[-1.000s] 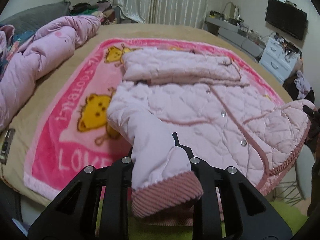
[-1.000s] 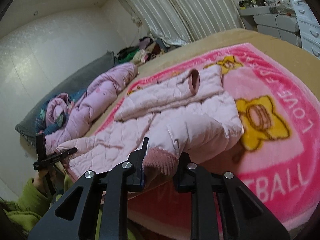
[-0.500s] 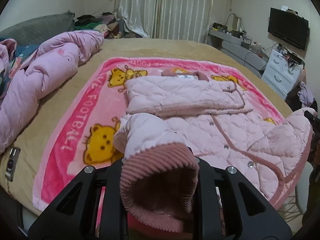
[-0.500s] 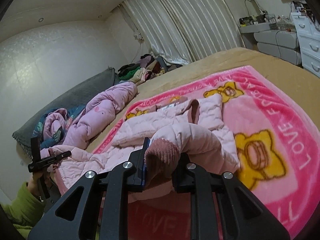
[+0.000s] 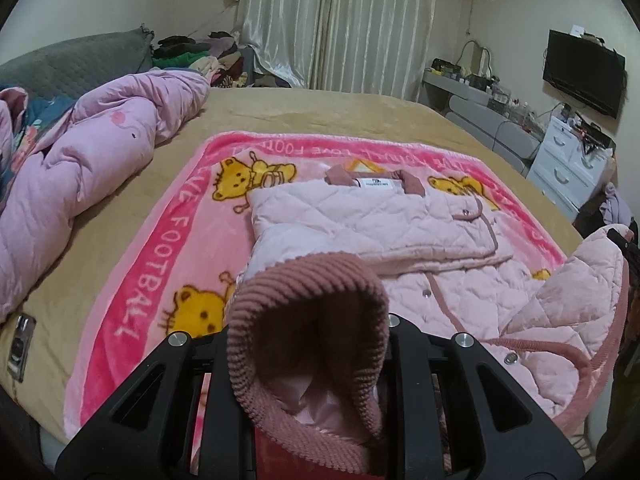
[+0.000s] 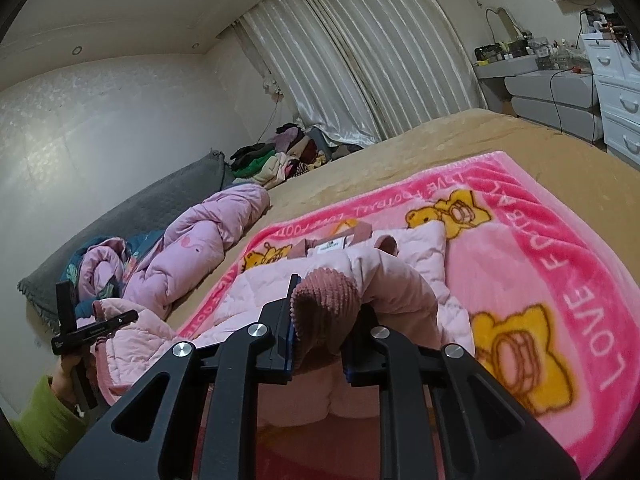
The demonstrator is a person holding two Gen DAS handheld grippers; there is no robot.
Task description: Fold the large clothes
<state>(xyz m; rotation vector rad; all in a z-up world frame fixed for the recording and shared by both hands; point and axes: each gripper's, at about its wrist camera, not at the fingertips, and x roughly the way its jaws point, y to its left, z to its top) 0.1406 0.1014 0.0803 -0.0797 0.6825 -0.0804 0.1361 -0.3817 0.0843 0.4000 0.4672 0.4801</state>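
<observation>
A pale pink quilted jacket (image 5: pixel 400 236) lies on a pink cartoon blanket (image 5: pixel 160 256) on the bed, its top part folded over. My left gripper (image 5: pixel 308 344) is shut on the jacket's ribbed dusty-pink hem (image 5: pixel 304 320), held up close to the camera. My right gripper (image 6: pixel 318 334) is shut on another ribbed hem corner (image 6: pixel 324 300) of the jacket (image 6: pixel 408 280), lifted above the blanket (image 6: pixel 560 264). The left gripper's black frame (image 6: pixel 92 330) shows at the far left of the right wrist view, with jacket fabric hanging from it.
A crumpled pink duvet (image 5: pixel 80 168) lies along the bed's left side by a grey headboard cushion (image 5: pixel 72 64). A clothes pile (image 5: pixel 192 56) sits at the far corner. White drawers (image 5: pixel 568 164), a desk and a wall TV (image 5: pixel 580 72) stand right. A small device (image 5: pixel 20 348) lies on the tan sheet.
Both grippers have risen and moved toward the collar end, carrying the jacket's lower hem up off the blanket. The hem in the left gripper has turned so its inside faces the camera.
</observation>
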